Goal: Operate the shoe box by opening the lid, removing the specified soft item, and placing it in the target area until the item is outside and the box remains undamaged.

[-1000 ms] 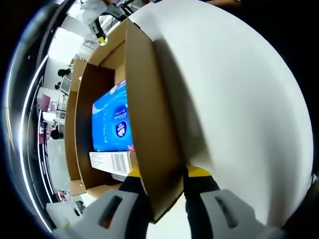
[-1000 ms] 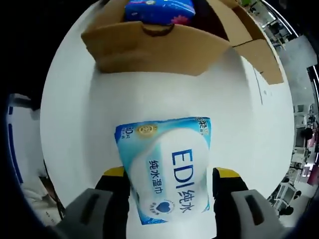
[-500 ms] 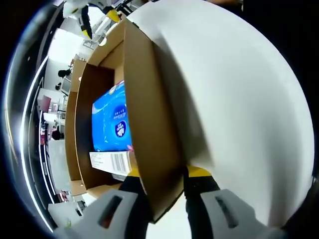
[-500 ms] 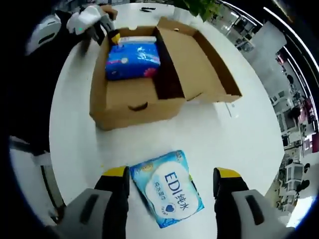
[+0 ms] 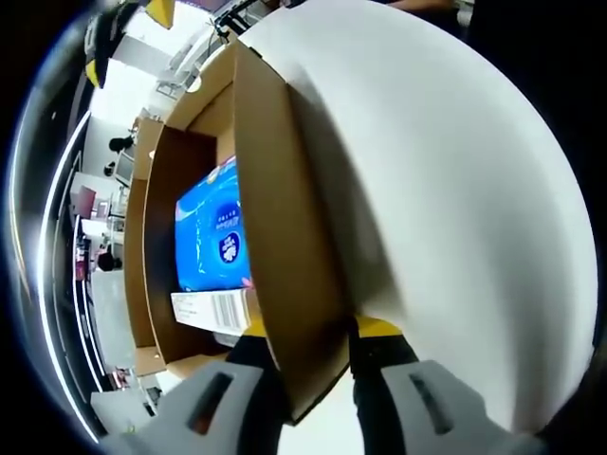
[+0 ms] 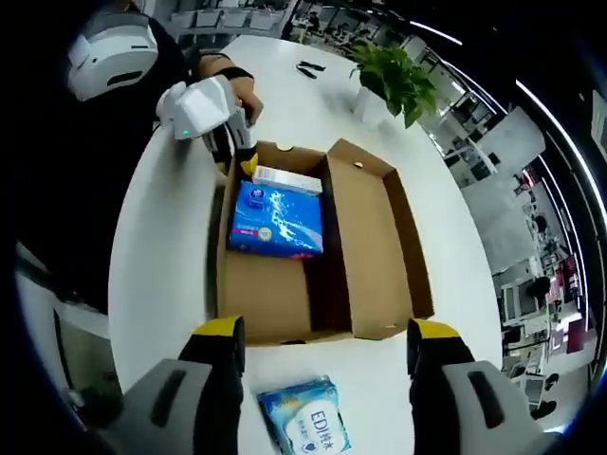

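- Since half a second ago my right gripper has pulled up and back: the EDI wipes pack now looks small, low between my jaws, and the whole shoe box has come into the right gripper view.
- That pack lies flat on the white table, out of the box and just short of its near wall; my right jaws stand wide apart and hold nothing.
- Beyond the jaws the box sits open, its lid folded out flat to the right, a blue pack and a white carton inside.
- My left gripper has not shifted: its jaws are closed on the box's side wall, one inside, one outside.
- Left of that wall I see the blue pack and a barcode label.
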